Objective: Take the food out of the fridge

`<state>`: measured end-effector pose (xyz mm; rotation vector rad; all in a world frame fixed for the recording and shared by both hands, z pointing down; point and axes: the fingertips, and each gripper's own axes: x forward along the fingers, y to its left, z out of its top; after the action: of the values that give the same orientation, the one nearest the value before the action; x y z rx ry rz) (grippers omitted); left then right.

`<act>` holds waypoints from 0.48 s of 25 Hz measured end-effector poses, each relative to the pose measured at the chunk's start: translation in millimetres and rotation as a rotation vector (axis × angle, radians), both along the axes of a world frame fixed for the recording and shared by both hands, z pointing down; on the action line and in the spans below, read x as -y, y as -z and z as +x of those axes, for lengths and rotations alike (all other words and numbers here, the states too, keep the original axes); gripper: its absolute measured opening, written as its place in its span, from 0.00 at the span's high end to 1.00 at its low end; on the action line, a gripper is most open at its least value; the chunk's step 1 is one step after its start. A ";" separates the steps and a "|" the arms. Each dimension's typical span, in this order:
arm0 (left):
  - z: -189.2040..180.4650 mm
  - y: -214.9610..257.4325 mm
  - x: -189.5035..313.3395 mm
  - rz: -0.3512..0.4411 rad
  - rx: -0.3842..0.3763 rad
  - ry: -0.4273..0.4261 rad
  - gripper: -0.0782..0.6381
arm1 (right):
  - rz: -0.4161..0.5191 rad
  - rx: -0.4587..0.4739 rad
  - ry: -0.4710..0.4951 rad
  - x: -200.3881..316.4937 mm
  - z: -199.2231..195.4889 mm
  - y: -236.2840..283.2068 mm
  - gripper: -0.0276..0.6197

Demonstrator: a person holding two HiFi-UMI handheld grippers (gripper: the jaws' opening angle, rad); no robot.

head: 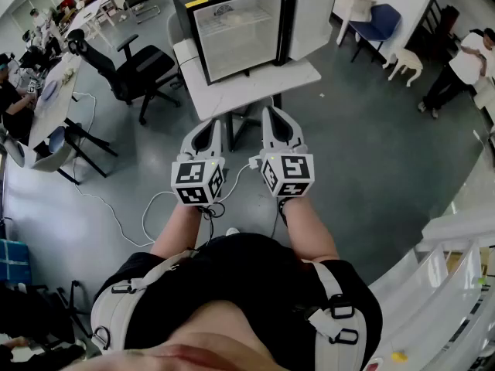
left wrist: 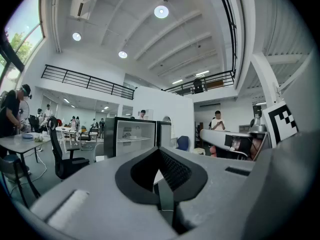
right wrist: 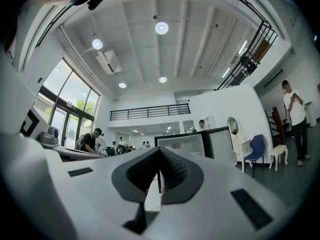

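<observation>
Black mesh office chair (head: 143, 72) at the far left, and what comes next as you move right?
— The left gripper (head: 207, 126), grey plastic, held near the person's body and aimed at the far side of the room

How do its fingers (left wrist: 176, 170) stand?
— Pressed together. In the left gripper view the black ribbed pads meet at the tip, and in the head view they make one closed point

And beyond it?
— A small black fridge with a white inside (head: 184, 33) stands on a white rectangular table (head: 255, 87), far from both grippers. Its door (head: 309, 20) hangs open on the right side

Where is the food?
— Inside the fridge. On a shelf there lies a pale shape (head: 232, 18), too small and blurred to name

Then the right gripper (head: 274, 113)?
— Just beside the left one, side by side, near the table's near edge but apart from it. It points the same way

Its fingers (right wrist: 175, 171)?
— Shut tight against each other. The right gripper view shows the two dark pads closed to a thin seam, with the open fridge in the distance behind them

What is further right?
— A blue chair (head: 379, 20) by the far wall, then a person in a white top and dark trousers (head: 460, 64) at the far right edge, well apart from the table
</observation>
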<state>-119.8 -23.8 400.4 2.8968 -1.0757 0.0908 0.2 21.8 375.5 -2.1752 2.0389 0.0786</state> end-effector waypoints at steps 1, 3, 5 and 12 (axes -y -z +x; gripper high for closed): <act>-0.2 -0.4 1.4 0.000 -0.001 -0.001 0.89 | -0.002 0.011 0.003 1.7 -0.1 -1.4 0.95; -1.0 -1.3 4.2 -0.002 -0.002 -0.002 0.89 | -0.001 0.031 0.008 4.6 -0.6 -3.5 0.95; -2.5 -2.0 7.6 -0.005 -0.003 -0.003 0.89 | 0.003 0.047 0.015 7.1 -2.0 -4.3 0.95; -7.1 -3.7 32.9 -0.005 0.000 -0.013 0.89 | 0.014 0.037 0.016 27.6 -11.8 -1.8 0.95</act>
<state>-126.9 -56.7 404.1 2.8998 -1.0555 0.0930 -11.5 -5.8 377.4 -2.1354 2.0295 0.0498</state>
